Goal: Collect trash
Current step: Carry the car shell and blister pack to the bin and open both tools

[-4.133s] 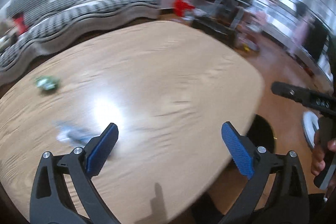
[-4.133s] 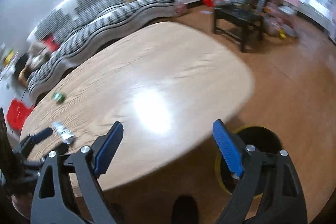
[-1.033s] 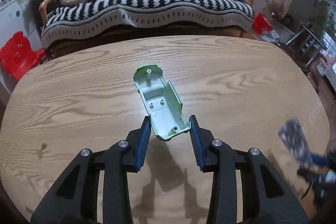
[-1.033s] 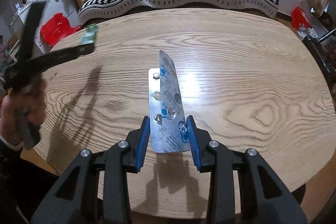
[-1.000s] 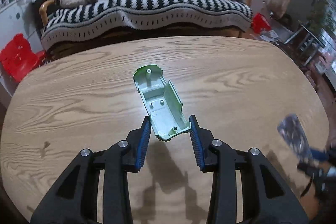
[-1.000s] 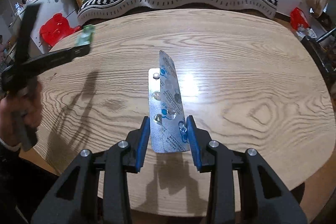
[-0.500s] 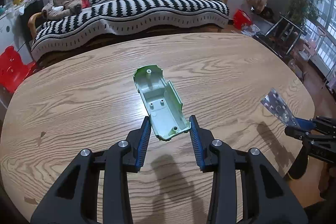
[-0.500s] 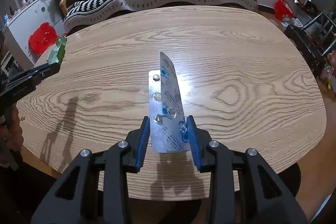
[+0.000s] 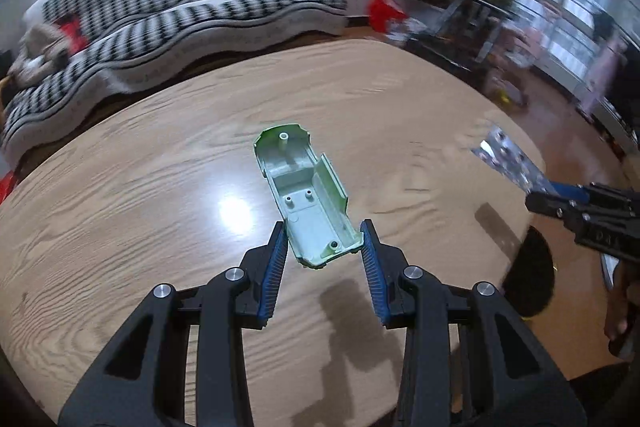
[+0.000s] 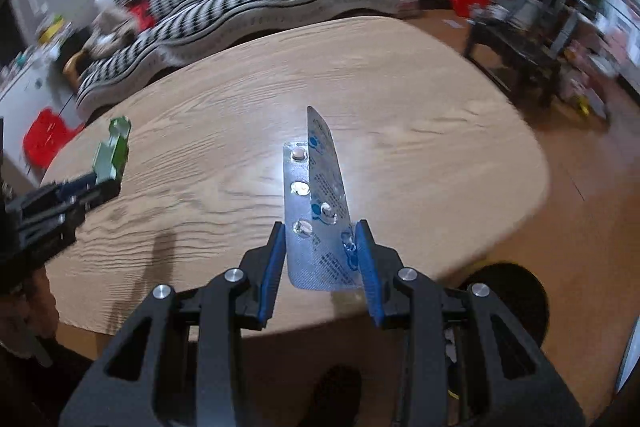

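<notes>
Right now my left gripper [image 9: 323,251] pinches a green plastic shell [image 9: 307,194], and my right gripper [image 10: 320,259] pinches a blister pack [image 10: 318,211]. Both tilt downward over the wooden table [image 10: 420,155], each piece jutting forward beyond its pads. Beyond the table's near edge sits a dark bin [image 10: 516,297], contents unclear.

Two tools are showing: the left tool [image 9: 323,251] and the right tool [image 10: 320,253]. One green plastic shell [image 9: 308,195] and one blister pack [image 10: 320,211] are showing. One surface [image 9: 140,195] is lying beneath.
</notes>
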A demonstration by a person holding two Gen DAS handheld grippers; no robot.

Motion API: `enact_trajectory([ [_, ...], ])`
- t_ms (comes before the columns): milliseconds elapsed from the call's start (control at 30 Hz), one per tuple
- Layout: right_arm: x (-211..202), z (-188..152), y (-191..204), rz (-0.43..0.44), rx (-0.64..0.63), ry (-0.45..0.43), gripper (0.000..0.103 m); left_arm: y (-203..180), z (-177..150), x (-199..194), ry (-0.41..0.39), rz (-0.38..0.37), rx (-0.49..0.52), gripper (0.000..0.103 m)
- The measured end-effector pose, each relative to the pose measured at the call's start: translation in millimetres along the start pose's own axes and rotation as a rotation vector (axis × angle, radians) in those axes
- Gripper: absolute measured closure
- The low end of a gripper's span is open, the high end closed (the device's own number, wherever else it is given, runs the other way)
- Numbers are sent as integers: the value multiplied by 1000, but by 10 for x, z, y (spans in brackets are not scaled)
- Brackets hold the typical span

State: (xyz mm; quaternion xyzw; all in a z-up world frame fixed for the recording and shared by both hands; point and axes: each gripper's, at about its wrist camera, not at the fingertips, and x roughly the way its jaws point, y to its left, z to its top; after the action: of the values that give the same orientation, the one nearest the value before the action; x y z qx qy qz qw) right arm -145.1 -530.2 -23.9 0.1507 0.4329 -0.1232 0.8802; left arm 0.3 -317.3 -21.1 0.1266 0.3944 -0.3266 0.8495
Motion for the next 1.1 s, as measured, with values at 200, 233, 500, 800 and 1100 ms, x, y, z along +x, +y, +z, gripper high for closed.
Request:
enact_trajectory([
  [200,-315,-241,-791,-96,161,-30,67,-835,-2,154,15,-134,101,66],
  [233,-377,-289,-906,-112,186,-38,67,-971,-10,181,23,-156,117,66],
  [500,-717,-749,-1736,-218,376,-45,74,-2171,-261,328,85,-384,290,66],
  [800,-701,-1000,-2145,-270,460,3,82,-2825,-513,633,168,-460,367,66],
  [1100,-741,-993,-2178,-286,489,-8,82,-2960,-476,740,195,-494,369,66],
])
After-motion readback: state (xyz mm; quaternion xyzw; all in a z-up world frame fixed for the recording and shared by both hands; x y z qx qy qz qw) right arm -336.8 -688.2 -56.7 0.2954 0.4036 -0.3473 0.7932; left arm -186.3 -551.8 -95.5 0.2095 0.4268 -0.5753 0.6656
